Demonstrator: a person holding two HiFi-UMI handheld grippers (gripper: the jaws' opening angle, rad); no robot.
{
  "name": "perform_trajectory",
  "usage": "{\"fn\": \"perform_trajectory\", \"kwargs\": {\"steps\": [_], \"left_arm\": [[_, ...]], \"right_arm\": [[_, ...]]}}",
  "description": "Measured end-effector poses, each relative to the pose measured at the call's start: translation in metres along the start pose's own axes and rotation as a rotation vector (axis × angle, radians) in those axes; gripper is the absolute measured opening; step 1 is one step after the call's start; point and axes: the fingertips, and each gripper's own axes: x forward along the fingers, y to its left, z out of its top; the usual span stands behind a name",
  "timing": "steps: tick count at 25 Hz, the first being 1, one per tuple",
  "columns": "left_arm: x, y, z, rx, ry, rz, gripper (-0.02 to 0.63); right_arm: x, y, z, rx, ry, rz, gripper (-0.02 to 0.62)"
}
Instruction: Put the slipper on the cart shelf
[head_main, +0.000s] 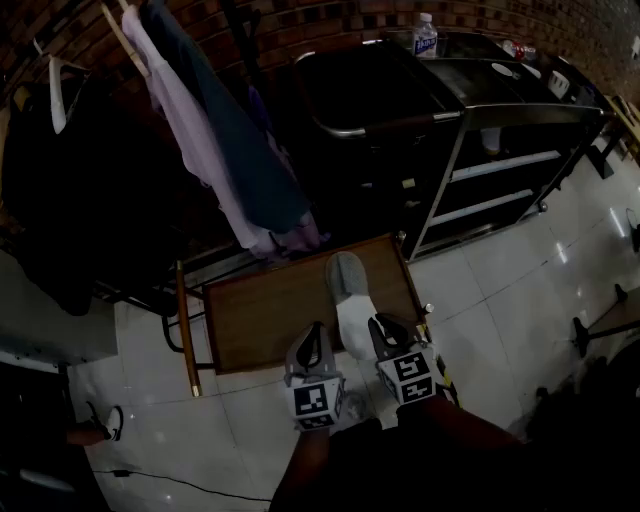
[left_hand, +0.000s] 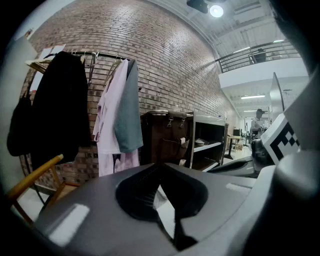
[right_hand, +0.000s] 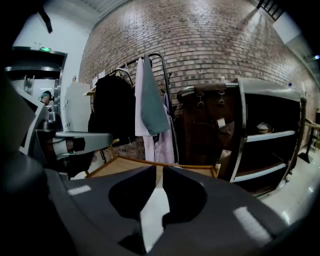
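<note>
A white and grey slipper lies lengthwise over the near right part of a low wooden table, its toe pointing away from me. My right gripper is at the slipper's heel end and shut on it; the right gripper view shows a white strip of the slipper between the jaws. My left gripper hangs just left of the slipper, its jaws close together with nothing clearly held. The black cart with its pale shelves stands at the back right, also in the right gripper view as the cart.
A clothes rack with a pink garment and a teal one hangs over the table's far side. A water bottle stands on the cart top. A dark suitcase sits left of the cart. White tiled floor lies to the right.
</note>
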Motion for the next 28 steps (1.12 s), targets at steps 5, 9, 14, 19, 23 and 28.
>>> {"fn": "perform_trajectory", "kwargs": {"steps": [5, 9, 14, 19, 23, 28], "left_arm": [[-0.006, -0.006, -0.008, -0.02, 0.027, -0.005, 0.015], [-0.008, -0.008, -0.005, -0.023, 0.02, 0.0, 0.015], [-0.011, -0.008, -0.005, -0.019, 0.02, 0.017, 0.015], [-0.014, -0.01, -0.003, -0.025, 0.0, 0.013, 0.015], [-0.016, -0.011, -0.005, -0.025, 0.005, 0.012, 0.015], [-0.019, -0.01, -0.002, -0.021, 0.0, 0.02, 0.015]], "right_arm": [[0.002, -0.009, -0.04, 0.088, 0.097, 0.018, 0.092], [0.003, -0.018, -0.066, 0.205, 0.169, 0.024, 0.094], [0.003, -0.028, -0.107, 0.462, 0.29, 0.029, 0.127], [0.004, -0.024, -0.133, 0.671, 0.351, 0.078, 0.143], [0.007, -0.02, -0.156, 0.739, 0.418, 0.092, 0.146], [0.018, -0.014, -0.164, 0.813, 0.47, 0.139, 0.146]]}}
